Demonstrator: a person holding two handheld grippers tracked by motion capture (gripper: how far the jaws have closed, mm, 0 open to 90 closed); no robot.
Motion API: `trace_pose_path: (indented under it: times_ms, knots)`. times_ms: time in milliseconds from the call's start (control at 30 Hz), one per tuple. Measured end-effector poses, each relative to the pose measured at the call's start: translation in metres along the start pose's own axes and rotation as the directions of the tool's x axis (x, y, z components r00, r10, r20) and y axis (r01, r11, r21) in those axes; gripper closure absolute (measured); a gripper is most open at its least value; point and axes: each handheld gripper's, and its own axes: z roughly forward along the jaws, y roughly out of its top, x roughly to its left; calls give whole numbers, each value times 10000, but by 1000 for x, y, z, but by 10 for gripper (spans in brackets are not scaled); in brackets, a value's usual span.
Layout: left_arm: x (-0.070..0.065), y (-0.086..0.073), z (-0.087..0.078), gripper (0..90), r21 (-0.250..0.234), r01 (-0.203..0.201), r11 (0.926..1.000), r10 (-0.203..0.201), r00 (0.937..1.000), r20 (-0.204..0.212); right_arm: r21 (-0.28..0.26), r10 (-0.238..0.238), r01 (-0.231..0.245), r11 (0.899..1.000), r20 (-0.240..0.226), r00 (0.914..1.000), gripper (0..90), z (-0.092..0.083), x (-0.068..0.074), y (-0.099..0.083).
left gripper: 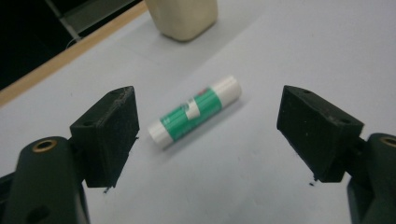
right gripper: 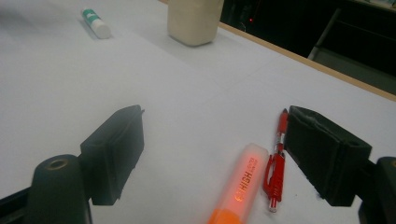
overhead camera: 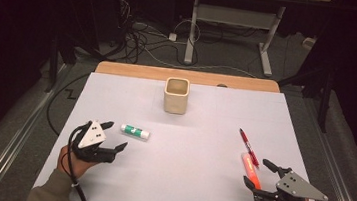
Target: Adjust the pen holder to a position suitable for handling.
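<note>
glue stick (left gripper: 195,112) lies just ahead of open left claw (left gripper: 208,135).

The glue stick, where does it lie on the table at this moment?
In the high view the glue stick lies flat on the left part of the white table, just ahead of the open left gripper and nearer the person than the beige cup.

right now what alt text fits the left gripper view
A green-and-white glue stick lies on the white table, framed between the left gripper's two open black jaws, untouched. A cream square cup stands beyond it near the table's wooden edge.
</note>
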Motion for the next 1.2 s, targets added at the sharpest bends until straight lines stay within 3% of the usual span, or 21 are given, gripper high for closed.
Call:
trace_pose_path:
  times_ms: [100, 167, 233, 367, 433, 467, 533, 700, 900, 1000, 1100, 1167, 1200]
  knots:
    - [15, 42, 11, 201, 90, -720, 9974, 717, 9970, 306, 109, -56, 57, 9999, -72, 10000, 214, 2, 1, -1]
    - [17, 50, 14, 203, 82, -841, 9964, 838, 9959, 341, 157, -85, 86, 9998, -80, 9999, 215, 4, 1, -1]
    - [26, 72, 24, 208, 100, -1075, 9941, 1069, 9928, 541, 216, -53, 57, 9997, -182, 9998, 217, 4, 0, -2]
    - [38, 104, 50, 208, 529, -1461, 9879, 1416, 9867, 798, 337, -14, 26, 9994, -356, 9994, 226, 7, 1, -4]
    - [41, 119, 70, 208, 714, -1723, 9825, 1639, 9803, 1103, 346, -98, 113, 9993, -422, 9991, 225, 7, 3, -2]
    - [41, 119, 70, 209, 714, -1723, 9825, 1639, 9803, 1103, 319, -88, 101, 9994, -427, 9990, 226, 6, 5, -1]
    - [44, 136, 90, 209, 868, -1850, 9789, 1727, 9761, 1321, 265, -129, 143, 9995, -545, 9984, 228, 6, 6, 0]
    - [44, 152, 111, 228, 932, -1783, 9796, 1608, 9723, 1698, 290, -111, 126, 9995, -511, 9986, 237, 7, 7, -2]
    - [44, 164, 148, 294, 1667, -1829, 9689, 1426, 9631, 2282, 77, -250, 255, 9996, -619, 9978, 245, 6, 9, -1]
    - [46, 166, 165, 321, 1977, -1804, 9635, 1230, 9545, 2717, 153, -206, 216, 9996, -640, 9977, 247, 7, 8, -3]
    - [47, 168, 178, 410, 2180, -1918, 9569, 1174, 9422, 3137, 102, -229, 236, 9997, -650, 9976, 271, 6, 8, -4]
    - [47, 168, 185, 426, 2385, -1966, 9510, 1171, 9432, 3108, 91, -236, 243, 9997, -675, 9974, 272, 6, 9, -4]
    - [48, 168, 190, 481, 2593, -2029, 9442, 1086, 9354, 3365, 153, -245, 256, 9996, -688, 9973, 272, 7, 9, -4]
